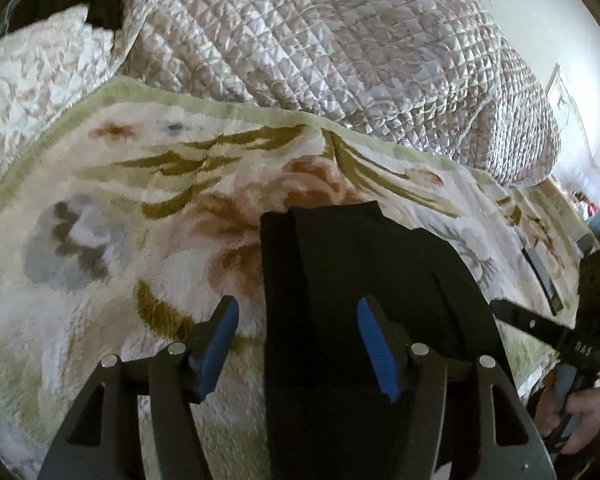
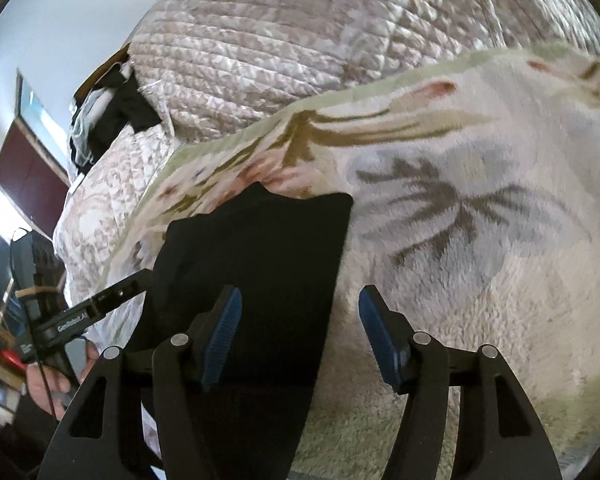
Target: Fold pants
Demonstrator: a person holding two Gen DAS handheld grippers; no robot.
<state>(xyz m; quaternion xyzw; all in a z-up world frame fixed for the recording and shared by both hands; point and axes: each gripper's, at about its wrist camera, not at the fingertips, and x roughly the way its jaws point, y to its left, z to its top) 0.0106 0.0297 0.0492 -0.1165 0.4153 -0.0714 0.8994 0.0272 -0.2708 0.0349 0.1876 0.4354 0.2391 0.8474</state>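
Black pants (image 1: pixel 360 280) lie folded into a narrow strip on a fleecy floral blanket (image 1: pixel 120 208). My left gripper (image 1: pixel 298 312) hovers open over the strip's left edge; its blue pads (image 1: pixel 220 344) stand wide apart and press on nothing. In the right wrist view the same pants (image 2: pixel 268 248) run toward me. My right gripper (image 2: pixel 300 300) is open over their right edge, one pad above the cloth, the other above the blanket (image 2: pixel 480 280). Each gripper's black fingers show at the side of the other's view: right (image 1: pixel 516 316), left (image 2: pixel 120 292).
A quilted beige bedspread (image 1: pixel 320 48) is heaped behind the blanket. Dark clothes (image 2: pixel 120 108) lie at its far end. A flat dark object (image 1: pixel 540 272) rests on the blanket at right. A person's hand (image 1: pixel 572 412) holds the right gripper's handle. A dark red cabinet (image 2: pixel 28 176) stands left.
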